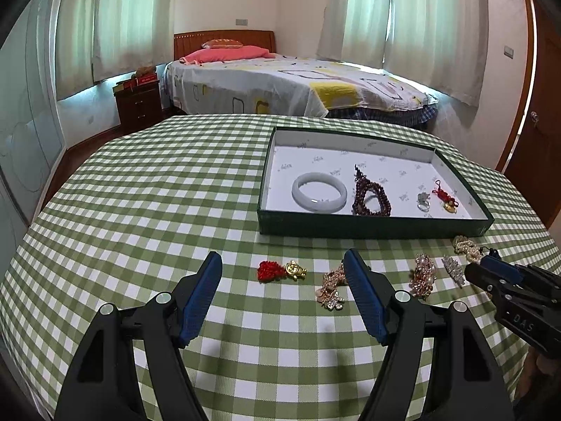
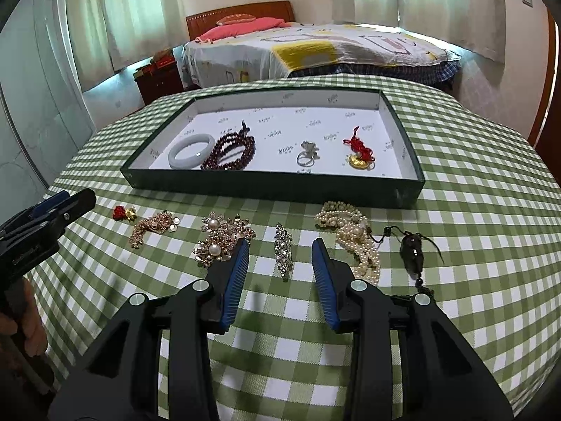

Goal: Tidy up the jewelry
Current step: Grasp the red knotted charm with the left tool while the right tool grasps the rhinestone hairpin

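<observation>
Spreading across the whole foreground, the green checked tablecloth (image 2: 473, 210) carries everything; beyond both sets of fingers sits the dark green tray (image 2: 273, 187), holding a white bangle (image 2: 191, 154), a dark red bead bracelet (image 2: 229, 154), a silver ring (image 2: 306, 156) and a red knot charm with a gold piece (image 2: 359, 156).

On the near side of the tray a row of loose pieces waits on the cloth. The pearl necklace (image 2: 354, 238) lies just right of the right gripper's (image 2: 280, 258) fingers, a dark pendant on a cord (image 2: 412, 251) farther right, a pearl-and-gold brooch cluster (image 2: 219, 238) touching the outside of its left finger, and the crystal hair clip (image 2: 283, 251) directly between its parted fingers. The left gripper (image 1: 284, 270) hovers low, fingers wide apart, with a small red-and-gold charm (image 1: 280, 271) between its tips and a gold chain bundle (image 1: 331, 286) against its right finger.

Risks, as I judge them: closing on the narrow clip could drag the brooch cluster or snag cloth, and the chain could tangle on the left finger. Both grippers point forward toward the tray, angled down over the cloth.
</observation>
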A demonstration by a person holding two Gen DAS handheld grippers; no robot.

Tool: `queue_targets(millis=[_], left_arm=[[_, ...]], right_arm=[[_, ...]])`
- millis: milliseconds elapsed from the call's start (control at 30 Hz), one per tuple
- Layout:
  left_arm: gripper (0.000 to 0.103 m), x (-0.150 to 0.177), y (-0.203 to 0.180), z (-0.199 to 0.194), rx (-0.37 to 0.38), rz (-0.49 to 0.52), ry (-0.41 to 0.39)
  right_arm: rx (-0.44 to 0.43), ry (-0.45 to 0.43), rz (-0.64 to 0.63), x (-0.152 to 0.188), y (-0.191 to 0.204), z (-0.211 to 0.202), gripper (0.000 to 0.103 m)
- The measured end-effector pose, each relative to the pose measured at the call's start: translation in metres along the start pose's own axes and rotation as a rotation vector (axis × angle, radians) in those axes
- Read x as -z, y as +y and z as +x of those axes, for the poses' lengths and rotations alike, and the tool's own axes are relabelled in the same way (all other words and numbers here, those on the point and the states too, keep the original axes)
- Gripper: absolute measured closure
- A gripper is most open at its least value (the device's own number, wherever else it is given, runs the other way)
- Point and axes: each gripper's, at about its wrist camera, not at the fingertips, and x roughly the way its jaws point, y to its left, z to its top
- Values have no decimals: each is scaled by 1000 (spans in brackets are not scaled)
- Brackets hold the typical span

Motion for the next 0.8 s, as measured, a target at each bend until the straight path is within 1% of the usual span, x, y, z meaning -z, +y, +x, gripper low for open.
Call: queue_targets(millis=[367, 433, 567, 633, 800], left_arm=[[33, 6, 3, 11, -5, -3, 32], [33, 6, 3, 13, -5, -4, 38], [33, 7, 5, 17, -6, -6, 50], [33, 8, 6, 20, -7, -7, 56], [33, 6, 10, 30, -17, -16, 78]], right_arm=[[23, 50, -23, -5, 0, 26, 69], [20, 62, -30, -4, 2, 29, 77], [34, 56, -59, -3, 5, 30, 80], [32, 52, -64, -2, 5, 29, 91], [20, 47, -48, -1, 1, 27, 91]])
